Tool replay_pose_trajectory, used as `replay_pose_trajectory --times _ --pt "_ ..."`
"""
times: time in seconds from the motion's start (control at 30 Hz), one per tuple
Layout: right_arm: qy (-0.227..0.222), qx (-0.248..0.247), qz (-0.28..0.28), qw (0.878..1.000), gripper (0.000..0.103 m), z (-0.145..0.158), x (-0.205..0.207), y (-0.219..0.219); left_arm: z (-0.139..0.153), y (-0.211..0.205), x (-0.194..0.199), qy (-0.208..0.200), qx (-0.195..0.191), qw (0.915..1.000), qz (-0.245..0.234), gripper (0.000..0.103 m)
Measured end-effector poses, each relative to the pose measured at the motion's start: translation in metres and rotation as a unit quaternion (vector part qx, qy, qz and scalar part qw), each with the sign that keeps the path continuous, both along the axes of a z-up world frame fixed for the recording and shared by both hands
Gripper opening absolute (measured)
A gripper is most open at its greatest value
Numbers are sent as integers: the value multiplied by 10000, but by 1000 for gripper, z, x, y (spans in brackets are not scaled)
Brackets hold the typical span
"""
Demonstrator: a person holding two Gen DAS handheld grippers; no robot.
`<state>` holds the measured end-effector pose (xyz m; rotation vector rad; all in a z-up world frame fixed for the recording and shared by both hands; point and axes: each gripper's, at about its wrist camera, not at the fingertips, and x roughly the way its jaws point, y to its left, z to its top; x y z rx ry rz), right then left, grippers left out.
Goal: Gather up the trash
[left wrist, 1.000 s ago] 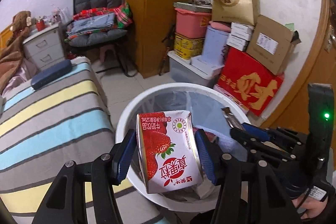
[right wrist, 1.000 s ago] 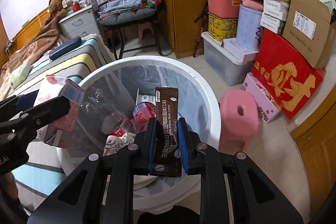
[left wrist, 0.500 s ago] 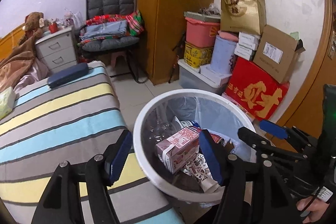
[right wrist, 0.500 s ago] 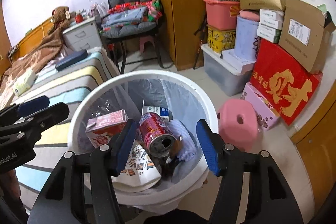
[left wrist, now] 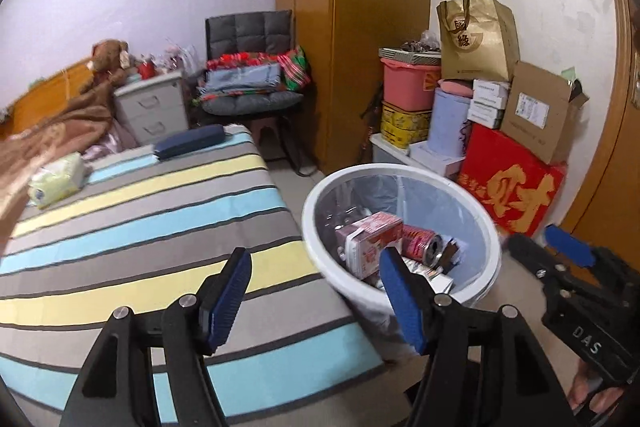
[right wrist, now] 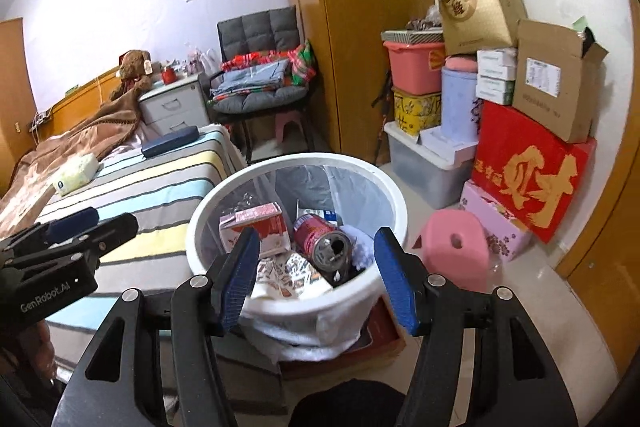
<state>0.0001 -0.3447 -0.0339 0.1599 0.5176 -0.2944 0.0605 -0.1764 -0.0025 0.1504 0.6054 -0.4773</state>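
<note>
With both the left gripper (left wrist: pixel 316 291) and right gripper (right wrist: pixel 318 277) spread and empty, the milk carton (right wrist: pixel 256 229) lies inside the white bin (right wrist: pixel 394 199). Judged light, crushable; grip across flat faces.

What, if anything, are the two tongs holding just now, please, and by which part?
Nothing. The left tongs and right tongs both stand open and empty; the carton and can lie loose in the bin.
</note>
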Motion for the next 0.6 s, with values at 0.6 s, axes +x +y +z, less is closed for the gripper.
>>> replay_pose_trajectory --times 0.6 --pt "-107 -102 305 9994 61 -14 -21 33 -16 41 -39 -46 84 9977 667 66"
